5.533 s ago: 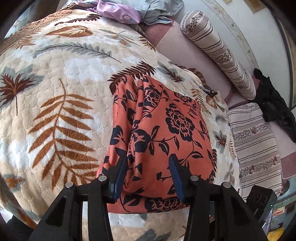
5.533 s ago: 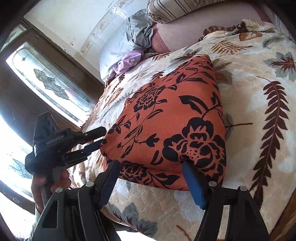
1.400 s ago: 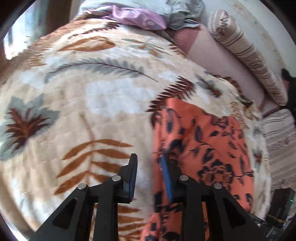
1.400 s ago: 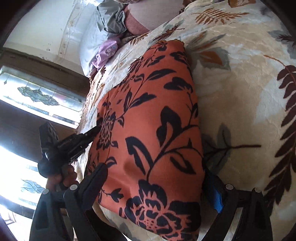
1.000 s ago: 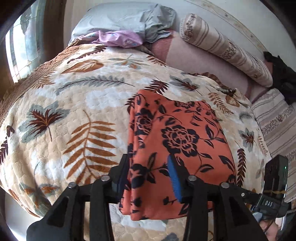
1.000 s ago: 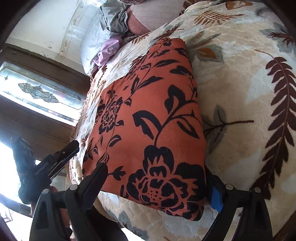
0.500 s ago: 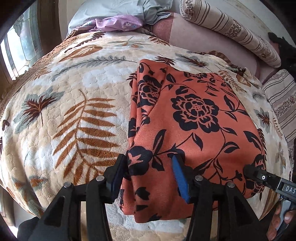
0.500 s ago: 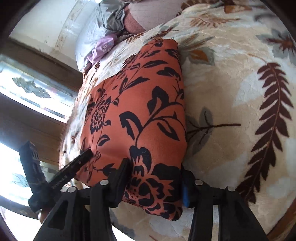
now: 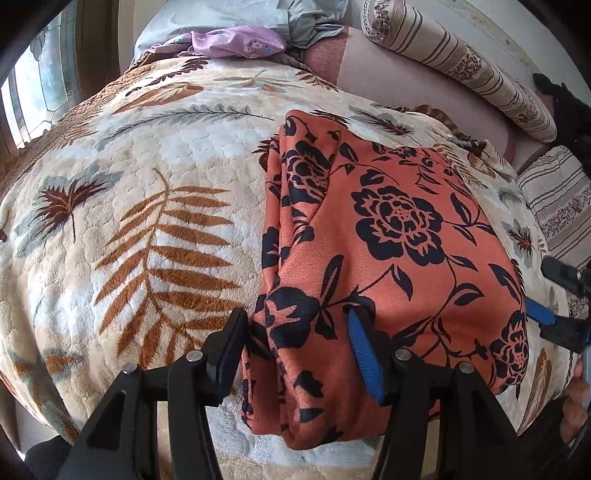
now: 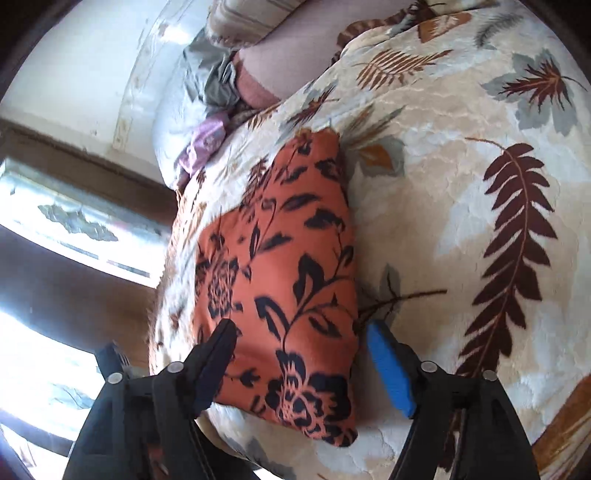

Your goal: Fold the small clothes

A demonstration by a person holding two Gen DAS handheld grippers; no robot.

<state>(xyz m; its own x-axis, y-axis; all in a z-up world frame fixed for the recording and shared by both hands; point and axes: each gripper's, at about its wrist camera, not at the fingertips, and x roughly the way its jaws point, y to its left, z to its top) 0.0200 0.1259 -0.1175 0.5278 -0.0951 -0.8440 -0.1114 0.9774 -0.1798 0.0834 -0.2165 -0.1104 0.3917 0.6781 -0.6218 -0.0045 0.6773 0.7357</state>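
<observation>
An orange garment with a black flower print (image 9: 388, 236) lies folded on the leaf-patterned blanket (image 9: 147, 221). My left gripper (image 9: 295, 332) is open, its jaws straddling the garment's near left corner. In the right wrist view the same garment (image 10: 288, 280) lies ahead. My right gripper (image 10: 299, 347) is open, its jaws either side of the near right corner. The right gripper's fingers (image 9: 546, 317) also show at the right edge of the left wrist view.
A purple cloth (image 9: 236, 40) and grey bedding (image 9: 303, 18) lie at the head of the bed. A striped bolster (image 9: 461, 62) rests along the wall. A striped cushion (image 9: 557, 199) lies to the right. A window (image 10: 55, 221) is on the left.
Both grippers came in onto the garment's near corners. The right gripper's jaws narrowed half a second ago and now stand wider again, with the view tilted.
</observation>
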